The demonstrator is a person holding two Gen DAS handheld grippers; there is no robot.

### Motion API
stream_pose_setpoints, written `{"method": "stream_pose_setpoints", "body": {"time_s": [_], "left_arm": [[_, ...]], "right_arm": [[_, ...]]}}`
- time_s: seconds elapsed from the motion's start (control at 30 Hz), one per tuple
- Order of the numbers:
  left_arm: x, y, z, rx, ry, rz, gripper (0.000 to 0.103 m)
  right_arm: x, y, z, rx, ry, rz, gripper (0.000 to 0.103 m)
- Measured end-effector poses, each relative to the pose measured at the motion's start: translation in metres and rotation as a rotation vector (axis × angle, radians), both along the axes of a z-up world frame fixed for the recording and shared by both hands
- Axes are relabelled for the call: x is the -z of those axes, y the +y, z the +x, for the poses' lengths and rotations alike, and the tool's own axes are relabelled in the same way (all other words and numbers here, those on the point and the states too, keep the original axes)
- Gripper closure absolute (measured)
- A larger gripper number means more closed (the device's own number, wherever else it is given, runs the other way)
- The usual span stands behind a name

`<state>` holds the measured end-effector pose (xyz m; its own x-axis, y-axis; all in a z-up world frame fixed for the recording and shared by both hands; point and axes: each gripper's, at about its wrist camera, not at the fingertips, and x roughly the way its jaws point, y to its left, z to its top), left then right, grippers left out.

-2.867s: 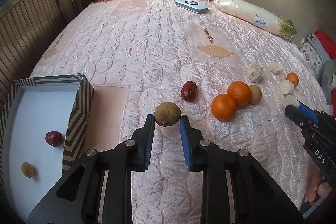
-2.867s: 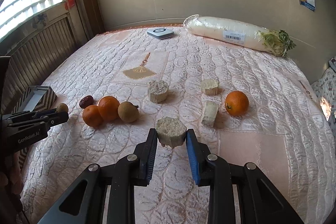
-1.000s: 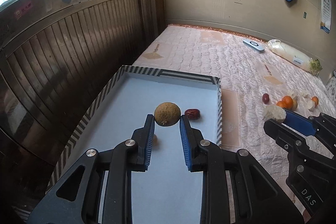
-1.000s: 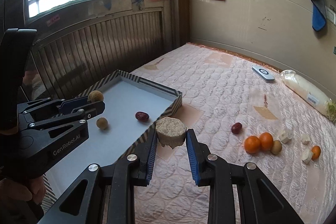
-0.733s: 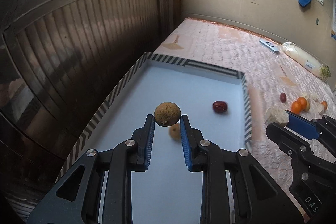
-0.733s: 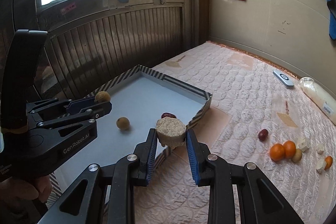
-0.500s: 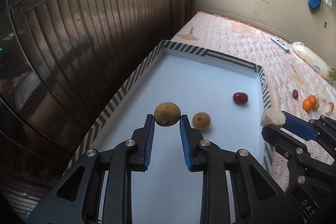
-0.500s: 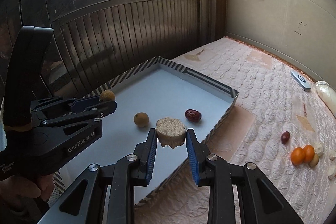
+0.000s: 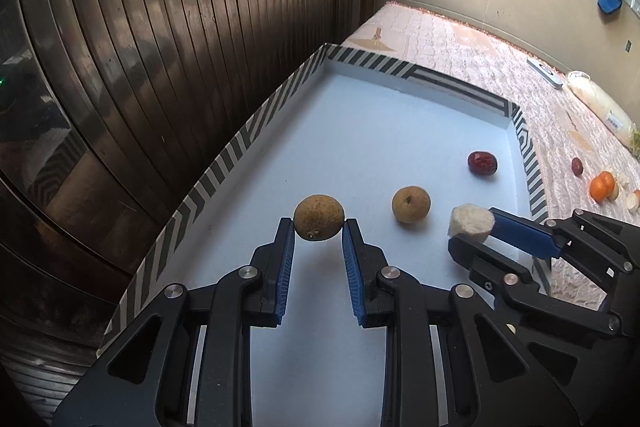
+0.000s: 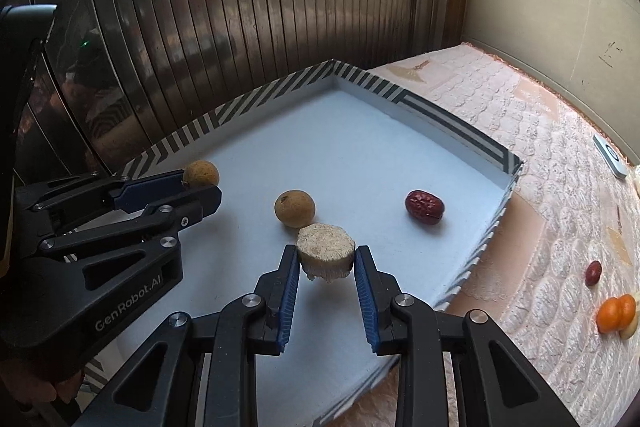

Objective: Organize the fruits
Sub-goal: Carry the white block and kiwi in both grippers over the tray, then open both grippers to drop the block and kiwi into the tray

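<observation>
Even daylight, moderately bright; both views sharp, no motion blur. Strong fisheye curvature with black vignetted corners. Glossy dark slatted panel (image 9: 168, 39) carries soft reflections; faint shadows in tray (image 9: 360, 131).

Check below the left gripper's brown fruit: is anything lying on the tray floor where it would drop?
Nothing visible does. The brown fruit hangs over bare tray floor; the loose longan and red date lie off to its right.

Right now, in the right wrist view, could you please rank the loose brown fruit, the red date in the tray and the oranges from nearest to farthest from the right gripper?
1. Loose brown fruit: in the tray, just beyond the right gripper.
2. Red date: in the tray, farther right.
3. Oranges: on the quilt, far right.
</observation>
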<state>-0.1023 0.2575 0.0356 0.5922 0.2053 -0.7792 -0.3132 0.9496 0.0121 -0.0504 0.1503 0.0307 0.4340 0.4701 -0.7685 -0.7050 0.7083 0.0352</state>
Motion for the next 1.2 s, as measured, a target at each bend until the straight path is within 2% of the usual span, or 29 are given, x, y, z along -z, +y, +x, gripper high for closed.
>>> {"method": "stream_pose_setpoints", "body": {"time_s": [0.2,0.4,0.47,0.53,0.6,0.63,0.83,1.2], "left_arm": [[0.002,0.003,0.003,-0.015,0.017,-0.015,0.079],[0.004,0.007,0.005,-0.027,0.024,-0.04,0.077],[0.003,0.007,0.005,-0.027,0.025,-0.046,0.07],[0.0,0.007,0.003,-0.023,0.004,-0.061,0.047],[-0.008,0.005,0.0,-0.024,-0.028,-0.046,0.041],[-0.01,0.002,-0.002,-0.026,-0.036,-0.033,0.041],[-0.027,-0.016,-0.003,-0.006,-0.078,-0.011,0.041],[-0.044,-0.077,0.018,0.116,-0.107,-0.039,0.041]], "right_arm": [[0.011,0.005,0.005,-0.003,0.01,-0.023,0.076],[0.01,0.005,0.001,-0.009,-0.002,-0.01,0.073],[0.005,0.002,-0.002,-0.004,-0.006,0.01,0.071],[-0.002,-0.004,-0.006,0.003,-0.016,0.03,0.067],[-0.009,-0.009,-0.01,0.015,-0.037,0.042,0.061],[-0.013,-0.012,-0.012,0.023,-0.049,0.051,0.059],[-0.029,-0.038,-0.02,0.074,-0.082,0.095,0.058],[-0.045,-0.105,-0.022,0.253,-0.157,0.071,0.056]]}}
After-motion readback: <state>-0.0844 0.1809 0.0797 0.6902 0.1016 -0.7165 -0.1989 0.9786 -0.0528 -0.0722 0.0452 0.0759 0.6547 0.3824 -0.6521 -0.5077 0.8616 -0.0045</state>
